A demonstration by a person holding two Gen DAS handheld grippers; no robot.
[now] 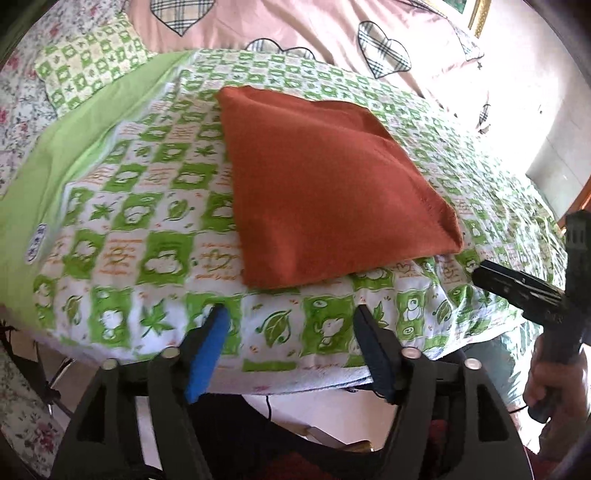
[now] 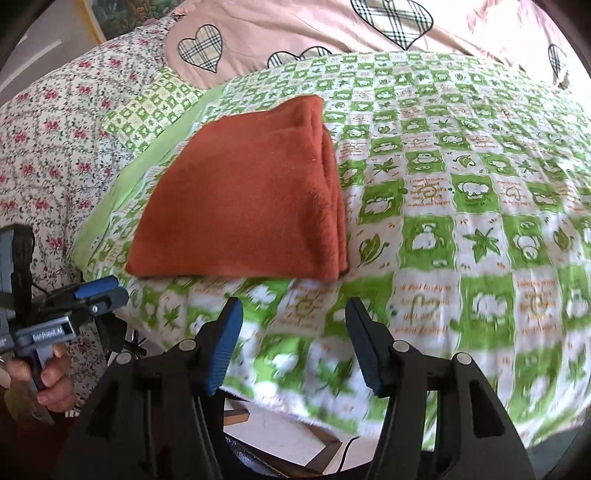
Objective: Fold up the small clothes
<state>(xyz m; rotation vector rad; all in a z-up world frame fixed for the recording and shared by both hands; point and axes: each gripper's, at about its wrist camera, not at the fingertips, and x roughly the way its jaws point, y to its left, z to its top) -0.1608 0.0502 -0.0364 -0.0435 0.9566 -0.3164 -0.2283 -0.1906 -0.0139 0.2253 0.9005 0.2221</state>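
A rust-orange cloth (image 1: 325, 184) lies folded into a thick square on the green-and-white patterned sheet (image 1: 147, 229); it also shows in the right wrist view (image 2: 243, 199), its stacked layer edges on the right side. My left gripper (image 1: 291, 314) is open and empty, just short of the cloth's near edge, above the sheet's front edge. My right gripper (image 2: 293, 310) is open and empty, a little in front of the cloth's near right corner. The right gripper also shows at the right of the left wrist view (image 1: 517, 288); the left gripper shows at the left of the right wrist view (image 2: 96, 291).
A pink quilt with plaid hearts (image 1: 295, 26) lies behind the sheet. A small green patterned pillow (image 1: 88, 62) and a floral bedcover (image 2: 48, 147) lie to the left. The bed's front edge drops to the floor (image 2: 266, 424) below my grippers.
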